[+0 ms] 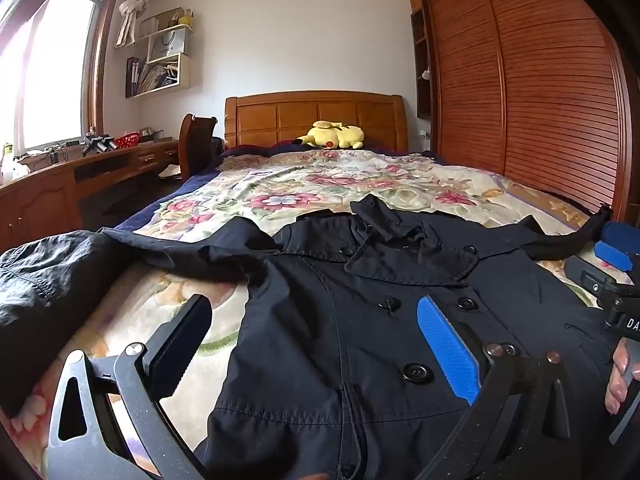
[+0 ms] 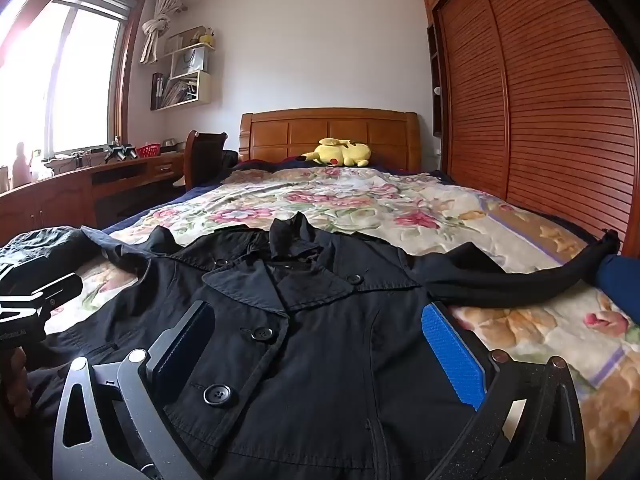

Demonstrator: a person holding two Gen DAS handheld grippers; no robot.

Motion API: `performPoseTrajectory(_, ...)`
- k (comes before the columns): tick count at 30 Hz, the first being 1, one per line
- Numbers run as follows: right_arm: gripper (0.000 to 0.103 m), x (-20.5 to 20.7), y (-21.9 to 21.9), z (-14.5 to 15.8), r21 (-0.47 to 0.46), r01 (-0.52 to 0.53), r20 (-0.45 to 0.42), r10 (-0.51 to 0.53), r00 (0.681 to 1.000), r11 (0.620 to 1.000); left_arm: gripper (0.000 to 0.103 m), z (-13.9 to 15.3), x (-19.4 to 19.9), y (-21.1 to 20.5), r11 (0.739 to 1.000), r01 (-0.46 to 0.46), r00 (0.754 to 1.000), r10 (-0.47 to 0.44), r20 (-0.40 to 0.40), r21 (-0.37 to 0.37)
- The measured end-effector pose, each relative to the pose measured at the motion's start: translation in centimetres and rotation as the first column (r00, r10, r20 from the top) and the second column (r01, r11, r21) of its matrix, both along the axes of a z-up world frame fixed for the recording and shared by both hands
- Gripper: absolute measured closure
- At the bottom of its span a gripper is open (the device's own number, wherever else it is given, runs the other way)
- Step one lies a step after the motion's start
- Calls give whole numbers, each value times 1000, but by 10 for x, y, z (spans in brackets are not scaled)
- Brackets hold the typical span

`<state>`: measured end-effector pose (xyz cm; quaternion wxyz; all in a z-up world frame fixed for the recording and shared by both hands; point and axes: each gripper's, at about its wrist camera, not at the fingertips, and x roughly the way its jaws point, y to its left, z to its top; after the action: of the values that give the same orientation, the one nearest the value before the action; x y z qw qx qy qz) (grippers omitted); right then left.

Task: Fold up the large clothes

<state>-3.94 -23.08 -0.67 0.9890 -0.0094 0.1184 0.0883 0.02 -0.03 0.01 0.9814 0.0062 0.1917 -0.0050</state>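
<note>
A bed with a floral bedspread carries a black double-breasted coat spread flat at its near end and a yellow plush toy by the far headboard.

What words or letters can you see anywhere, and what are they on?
"DA", cut off at the picture's edge: white letters on the right gripper's black body, seen from the left wrist.
White lettering on the left gripper's body, seen from the right wrist: too blurred to read.
Print on the white bag on the wall shelf: too small to read.
</note>
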Motion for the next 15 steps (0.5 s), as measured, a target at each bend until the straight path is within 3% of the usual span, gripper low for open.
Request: performPoseTrajectory(15, 0, 2, 0, -1, 2, 1, -4, -1, 1000, 1000, 0, 5, -7, -2, 1000, -3, 999, 3, 32, 9)
